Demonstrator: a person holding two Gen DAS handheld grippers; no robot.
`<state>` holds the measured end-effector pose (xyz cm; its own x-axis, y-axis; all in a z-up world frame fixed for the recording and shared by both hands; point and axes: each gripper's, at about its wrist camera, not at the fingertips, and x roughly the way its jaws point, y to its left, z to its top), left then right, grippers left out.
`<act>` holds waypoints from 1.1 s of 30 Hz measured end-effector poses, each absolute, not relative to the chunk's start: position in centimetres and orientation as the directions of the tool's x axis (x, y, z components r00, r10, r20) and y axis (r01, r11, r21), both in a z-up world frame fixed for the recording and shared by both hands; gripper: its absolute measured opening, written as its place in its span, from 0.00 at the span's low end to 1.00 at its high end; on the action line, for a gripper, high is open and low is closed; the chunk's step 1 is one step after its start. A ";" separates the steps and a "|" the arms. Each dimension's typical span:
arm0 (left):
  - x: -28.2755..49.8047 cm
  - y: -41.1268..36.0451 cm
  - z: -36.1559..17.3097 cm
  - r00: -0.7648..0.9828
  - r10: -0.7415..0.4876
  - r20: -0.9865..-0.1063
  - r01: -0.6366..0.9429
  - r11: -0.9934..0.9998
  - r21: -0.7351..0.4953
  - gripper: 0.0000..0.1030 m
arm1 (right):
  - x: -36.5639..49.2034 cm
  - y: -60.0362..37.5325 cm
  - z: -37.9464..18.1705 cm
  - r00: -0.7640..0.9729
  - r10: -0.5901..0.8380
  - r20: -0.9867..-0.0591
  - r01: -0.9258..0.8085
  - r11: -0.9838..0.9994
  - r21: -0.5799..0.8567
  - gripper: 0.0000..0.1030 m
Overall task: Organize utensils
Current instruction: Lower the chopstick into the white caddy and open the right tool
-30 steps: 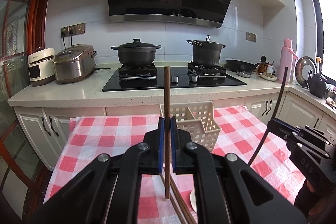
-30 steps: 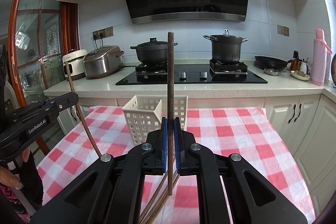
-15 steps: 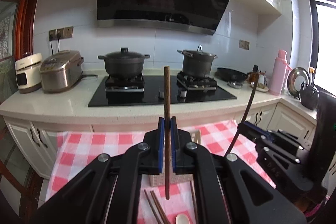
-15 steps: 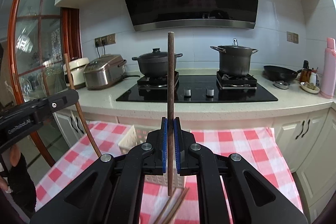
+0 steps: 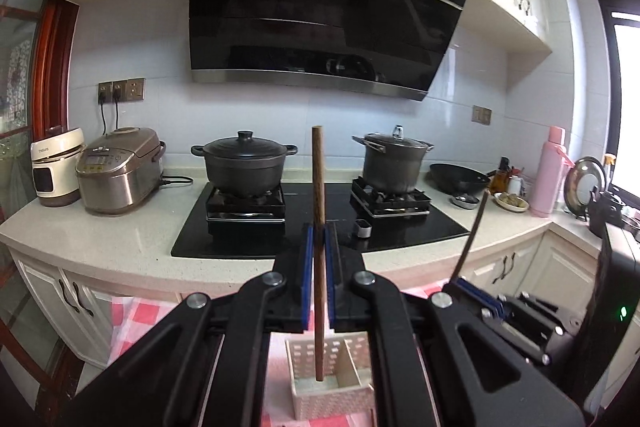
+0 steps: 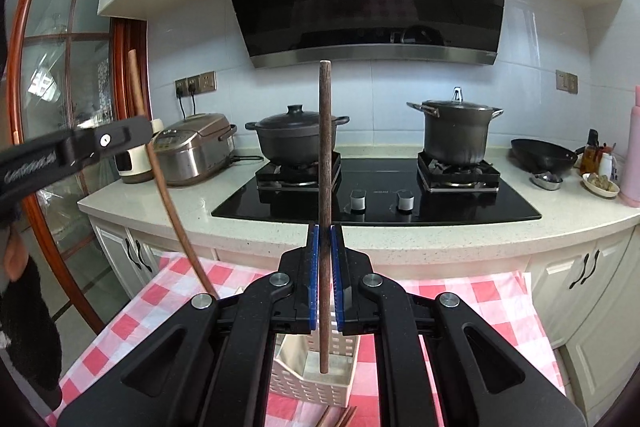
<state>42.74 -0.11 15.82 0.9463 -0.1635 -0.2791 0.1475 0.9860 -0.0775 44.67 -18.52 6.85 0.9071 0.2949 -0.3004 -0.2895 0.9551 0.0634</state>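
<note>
Each gripper is clamped on one utensil held upright. The left gripper (image 5: 318,279) pinches a thin brown wooden chopstick (image 5: 319,211) between its blue pads, and the right gripper (image 6: 325,279) pinches a darker brown wooden chopstick (image 6: 325,187) the same way. Both sticks hang with their lower tips over the white perforated plastic basket (image 5: 334,393), which stands on the table under a red-and-white checked cloth (image 6: 480,299). The basket has an inner divider; in both wrist views the tip sits over the compartment beside it, though how far above the floor the tips are cannot be told.

The step in hand appears to be dropping the chopsticks into the basket. To do it well, keep each stick vertical, lower until the tip is below the rim, and only then ease the jaws apart, so the stick slides down rather than bouncing out. Aim both into the same compartment, clear of the divider. Releasing one at a time should keep the grippers, now near each other, from colliding. More chopsticks (image 6: 340,417) lie on the cloth just nearer than the basket.
</note>
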 end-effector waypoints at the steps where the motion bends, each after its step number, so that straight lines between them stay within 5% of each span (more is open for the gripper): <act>1: 43.6 0.0 15.4 0.941 -0.168 -0.293 0.147 0.985 -0.090 0.06 | 45.1 -18.4 6.4 0.901 0.303 -0.310 -0.296 0.953 0.071 0.08; 16: 48.4 1.3 6.1 0.841 -0.212 -0.498 0.148 0.975 -0.165 0.06 | 47.8 -16.3 0.3 0.837 0.317 -0.446 -0.318 0.945 0.077 0.08; 29: 52.1 1.7 3.8 0.815 -0.184 -0.550 0.118 0.981 -0.153 0.06 | 52.0 -17.2 -1.7 0.810 0.298 -0.505 -0.277 0.953 0.120 0.12; 33: 52.4 2.2 3.9 0.823 -0.167 -0.543 0.102 0.984 -0.148 0.23 | 52.4 -17.9 -1.8 0.814 0.290 -0.503 -0.260 0.957 0.131 0.25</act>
